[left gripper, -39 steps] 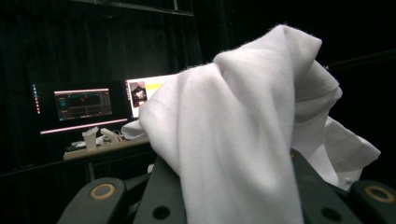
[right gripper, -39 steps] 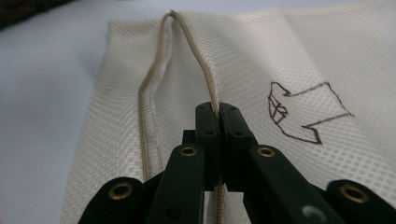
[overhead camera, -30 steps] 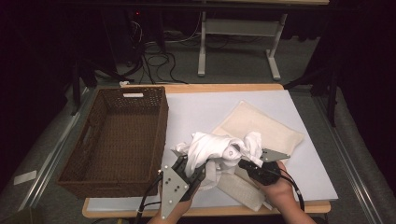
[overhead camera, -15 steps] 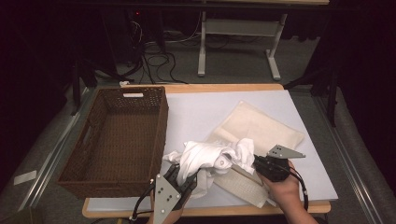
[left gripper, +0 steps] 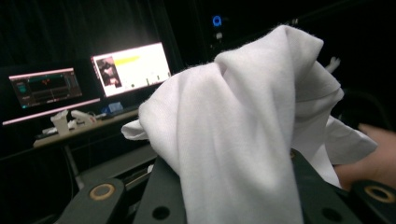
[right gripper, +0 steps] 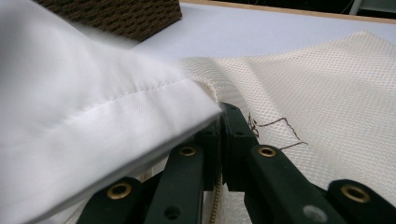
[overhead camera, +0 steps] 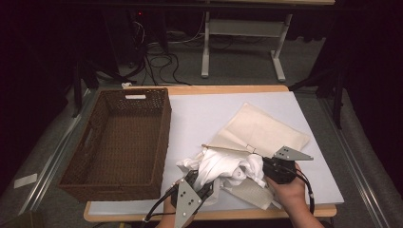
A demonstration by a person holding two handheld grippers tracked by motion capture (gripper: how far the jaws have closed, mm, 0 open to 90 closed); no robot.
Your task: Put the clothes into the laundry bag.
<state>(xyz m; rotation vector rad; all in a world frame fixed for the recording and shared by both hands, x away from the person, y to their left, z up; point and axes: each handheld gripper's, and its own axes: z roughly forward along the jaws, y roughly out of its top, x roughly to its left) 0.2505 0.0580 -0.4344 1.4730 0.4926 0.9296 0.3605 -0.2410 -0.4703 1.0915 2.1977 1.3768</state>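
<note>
The white cloth (overhead camera: 223, 168) has been lowered and drawn toward the near edge of the table (overhead camera: 199, 114) since the earlier high views, where it was bunched higher and farther from that edge. The left gripper (overhead camera: 197, 183) has sunk with it, and the right gripper (overhead camera: 266, 172) has been shifted slightly outward, to the right.

In the high view the cloth is now seen stretched low between the two sets of fingers, resting partly on the cream mesh bag (overhead camera: 266, 133) that lies flat behind and beneath the right fingers. In the left gripper view a thick fold of the cloth (left gripper: 243, 130) is draped up and over the fingers, which are held narrow on it. In the right gripper view the fingers (right gripper: 233, 135) are pressed fully together; a hemmed edge of the cloth (right gripper: 93, 121) lies over them from the left, and the mesh bag (right gripper: 336, 93) spreads beyond them. A zipper chain appears to run down between them, so whether bag or cloth is pinched cannot be told.

The wicker basket (overhead camera: 119, 137) stands to the left of the left fingers, just beside them, with nothing visible inside.

Judged from this, the cloth is probably being gathered down for loading into the bag, a step not yet done.
</note>
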